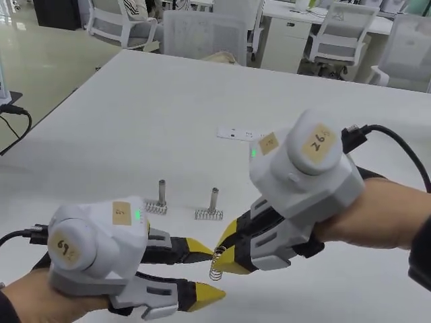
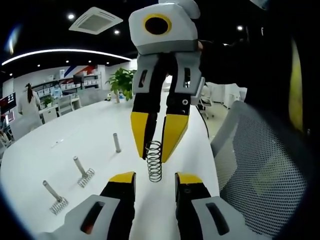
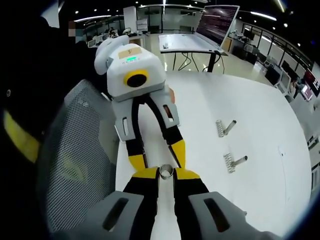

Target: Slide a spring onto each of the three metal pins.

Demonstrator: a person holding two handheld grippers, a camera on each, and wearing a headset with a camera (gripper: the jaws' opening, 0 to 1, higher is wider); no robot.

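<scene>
Right tongs point(image 3: 166, 173) clenched on the spring point(image 2: 154, 162), hanging near-upright; bare upright pin point(image 2: 116, 142) stands on the worktop point(image 1: 269, 87) nearer them than released left tongs point(image 2: 155, 178).

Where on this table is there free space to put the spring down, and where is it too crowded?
Free: the table left of the two sprung pins, up to its left edge, and the stretch beyond the white strip. Crowded: the near side, where the left gripper and the right gripper, holding the spring, meet just before the pins.
</scene>
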